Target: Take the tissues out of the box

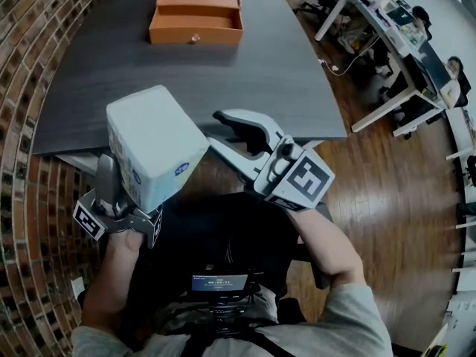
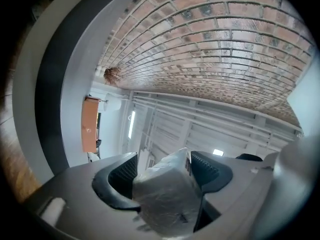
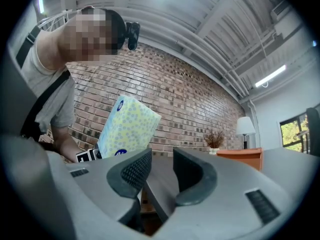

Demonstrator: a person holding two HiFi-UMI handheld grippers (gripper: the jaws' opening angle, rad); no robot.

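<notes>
Clamps the tissue pack point(image 1: 152, 143), lifted and tilted, in the left gripper point(image 2: 162, 168), just off the dark table's point(image 1: 260, 73) near edge. Holds the right gripper point(image 1: 216, 130) off that edge too, jaws apart, empty.

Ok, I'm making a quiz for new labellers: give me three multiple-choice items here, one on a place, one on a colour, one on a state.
1. Where is the orange box?
A. on the table, far from the person
B. in the person's lap
C. on the floor

2. What colour is the table top?
A. white
B. dark grey
C. green

3. How is the right gripper?
A. shut on the tissue pack
B. open and empty
C. shut on the box

Key: 1 A, it sits on the table's far part; 2 B, the top looks dark grey; 3 B, its jaws stand apart around nothing, while the left gripper holds the tissue pack.
</notes>
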